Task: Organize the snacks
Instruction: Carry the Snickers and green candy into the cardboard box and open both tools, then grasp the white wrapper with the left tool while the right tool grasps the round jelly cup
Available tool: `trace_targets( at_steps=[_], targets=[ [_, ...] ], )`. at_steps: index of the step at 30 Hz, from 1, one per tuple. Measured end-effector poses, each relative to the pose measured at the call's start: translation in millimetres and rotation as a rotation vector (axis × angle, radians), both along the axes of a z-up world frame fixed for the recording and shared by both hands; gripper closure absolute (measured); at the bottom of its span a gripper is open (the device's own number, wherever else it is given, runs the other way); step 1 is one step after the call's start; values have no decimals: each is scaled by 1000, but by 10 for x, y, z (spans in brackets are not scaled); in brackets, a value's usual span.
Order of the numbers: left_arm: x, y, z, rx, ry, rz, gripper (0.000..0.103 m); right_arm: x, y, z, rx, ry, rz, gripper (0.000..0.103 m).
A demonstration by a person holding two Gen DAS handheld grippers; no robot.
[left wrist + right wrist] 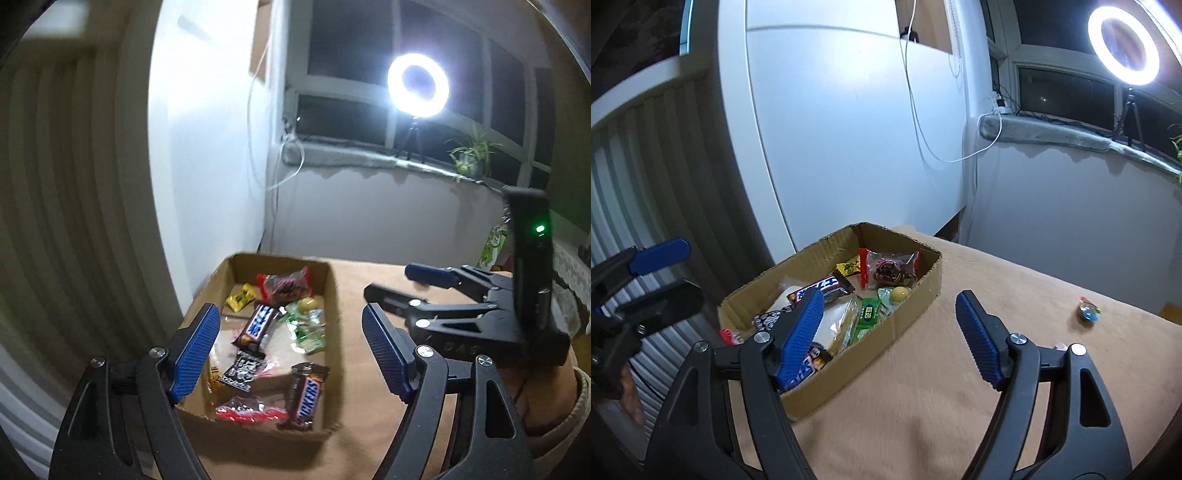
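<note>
both claws stand apart and hold nothing: left gripper (290, 350) over the box (332, 291) at centre, right gripper (890, 332) beside it.

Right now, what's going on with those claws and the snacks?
Left gripper open, empty. Right gripper open, empty. Snacks in box; one candy loose on table. Nothing in the way.
</note>
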State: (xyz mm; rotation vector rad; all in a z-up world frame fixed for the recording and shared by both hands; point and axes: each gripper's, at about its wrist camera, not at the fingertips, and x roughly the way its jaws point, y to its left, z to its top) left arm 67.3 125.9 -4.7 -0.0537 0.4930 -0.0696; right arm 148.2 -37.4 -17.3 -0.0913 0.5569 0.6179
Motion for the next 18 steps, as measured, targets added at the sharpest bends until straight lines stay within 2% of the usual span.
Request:
trace_targets(
  at_steps=[3,7,18],
  targets=[
    [-153,-106,143,24,-34,-10,23,-134,-93,68,6,-16,-7,26],
    [-293,-232,263,48,-66,-25,23,-283,-246,148,24,-37,-23,17],
    [-466,-625,440,112,-105,-83,22,-412,-703,223,59,-53,-68,17]
  ],
)
